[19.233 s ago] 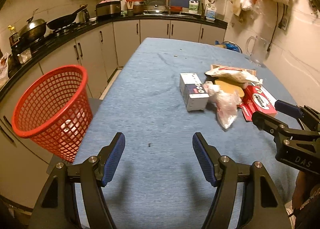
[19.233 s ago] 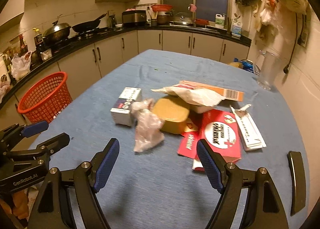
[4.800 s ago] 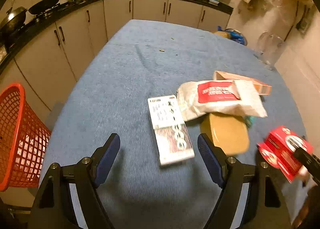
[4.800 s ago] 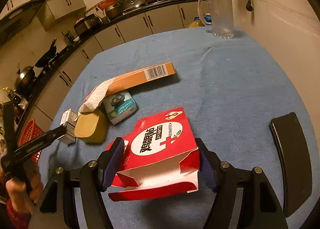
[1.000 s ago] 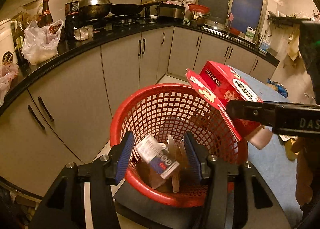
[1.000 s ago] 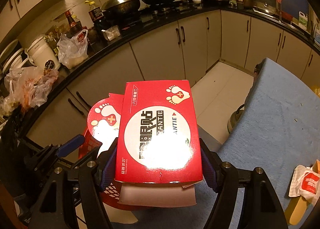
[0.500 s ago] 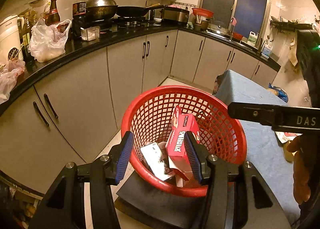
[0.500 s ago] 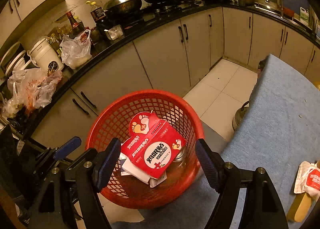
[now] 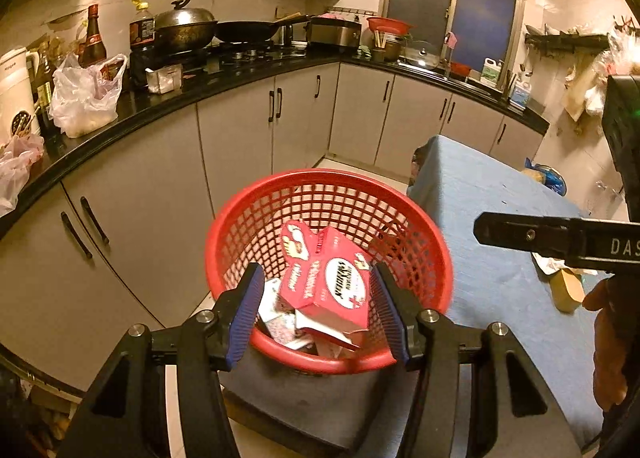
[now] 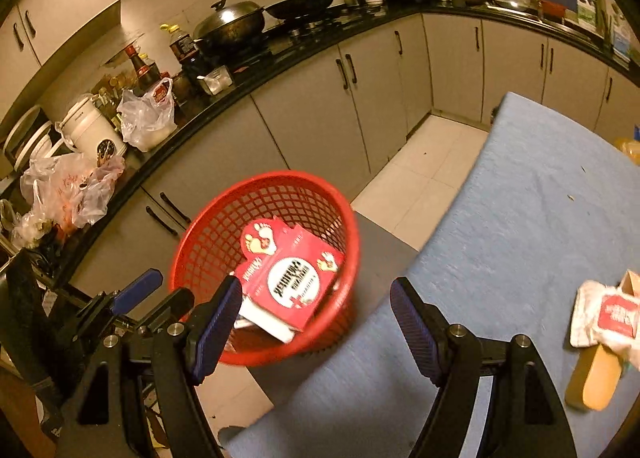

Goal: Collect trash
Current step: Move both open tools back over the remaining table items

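A red mesh basket (image 9: 256, 210) stands on a dark stool beside the blue table; it also shows in the right wrist view (image 10: 208, 226). A red carton (image 9: 336, 278) lies inside it on other trash, also seen in the right wrist view (image 10: 292, 282). My left gripper (image 9: 316, 310) is open and empty just above the basket's near rim. My right gripper (image 10: 312, 322) is open and empty between basket and table edge. On the table lie a white-and-red packet (image 10: 604, 314) and a tan container (image 10: 596, 378).
The blue table (image 10: 532, 226) fills the right side. Grey kitchen cabinets (image 9: 240, 138) with a black counter run behind the basket. Plastic bags (image 10: 148, 118), bottles and pans stand on the counter. Tiled floor (image 10: 420, 178) lies between cabinets and table.
My right gripper let go of the red carton, which dropped into the basket. The right gripper has since drawn back toward the table. The left gripper stays open over the basket.
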The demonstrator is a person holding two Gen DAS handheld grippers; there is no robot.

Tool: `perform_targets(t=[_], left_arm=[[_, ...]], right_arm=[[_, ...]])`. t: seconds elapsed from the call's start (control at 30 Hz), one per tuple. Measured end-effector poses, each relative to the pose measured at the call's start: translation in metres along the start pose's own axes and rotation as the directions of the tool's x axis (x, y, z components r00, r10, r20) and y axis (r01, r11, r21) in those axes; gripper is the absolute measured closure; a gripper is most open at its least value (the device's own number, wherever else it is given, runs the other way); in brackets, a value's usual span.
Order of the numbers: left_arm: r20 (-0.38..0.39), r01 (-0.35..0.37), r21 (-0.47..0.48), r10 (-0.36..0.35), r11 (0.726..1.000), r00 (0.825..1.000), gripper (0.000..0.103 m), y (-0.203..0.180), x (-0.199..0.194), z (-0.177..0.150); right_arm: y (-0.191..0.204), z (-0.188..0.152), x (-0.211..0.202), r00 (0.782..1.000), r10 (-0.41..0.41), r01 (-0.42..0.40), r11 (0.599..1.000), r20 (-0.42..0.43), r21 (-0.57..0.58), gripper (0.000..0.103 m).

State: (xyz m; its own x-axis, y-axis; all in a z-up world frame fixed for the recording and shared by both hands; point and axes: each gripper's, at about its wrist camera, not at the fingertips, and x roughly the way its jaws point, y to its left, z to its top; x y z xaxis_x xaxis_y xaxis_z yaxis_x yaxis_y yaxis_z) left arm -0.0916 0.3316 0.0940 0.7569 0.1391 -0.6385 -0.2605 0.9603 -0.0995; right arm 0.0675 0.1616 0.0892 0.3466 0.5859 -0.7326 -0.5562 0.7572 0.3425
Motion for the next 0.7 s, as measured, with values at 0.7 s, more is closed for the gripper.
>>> perform_targets(t=[0.7], left_arm=[[0.01, 0.051, 0.158, -0.053, 0.986, 0.999, 0.044, -0.098, -0.015, -0.021]], right_arm=[[-0.084, -0.077, -0.069, 0.996, -0.084, 0.08, 0.988, 0.03, 0.131, 0.022]])
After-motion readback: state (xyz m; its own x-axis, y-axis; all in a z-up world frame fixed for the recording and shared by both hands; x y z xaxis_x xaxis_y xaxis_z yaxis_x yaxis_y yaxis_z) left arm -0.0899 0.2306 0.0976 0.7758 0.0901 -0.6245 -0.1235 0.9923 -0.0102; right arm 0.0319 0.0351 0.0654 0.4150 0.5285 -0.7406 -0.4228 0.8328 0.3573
